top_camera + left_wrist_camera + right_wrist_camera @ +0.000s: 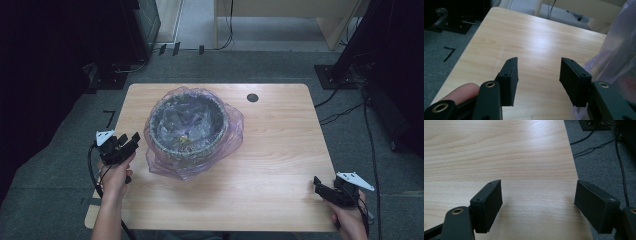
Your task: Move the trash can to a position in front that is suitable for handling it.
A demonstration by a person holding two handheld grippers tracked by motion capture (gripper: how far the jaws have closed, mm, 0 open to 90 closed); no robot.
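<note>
A round basket (186,126) lined with a clear purplish plastic bag (231,131) sits on the wooden table (270,150), left of centre. Something small and yellowish lies at its bottom. My left gripper (128,138) hovers just left of the basket, open, nothing between its jaws; in the left gripper view (537,75) the bag (616,52) hangs at the right. My right gripper (317,183) is at the table's near right corner, open and empty, its jaws spread over bare wood in the right gripper view (537,205).
A dark round hole (252,97) marks the table's far right part. Cables (345,112) trail on the grey carpet to the right. Black stands and equipment (115,45) flank the table at the back. A "7" is taped on the floor (109,118).
</note>
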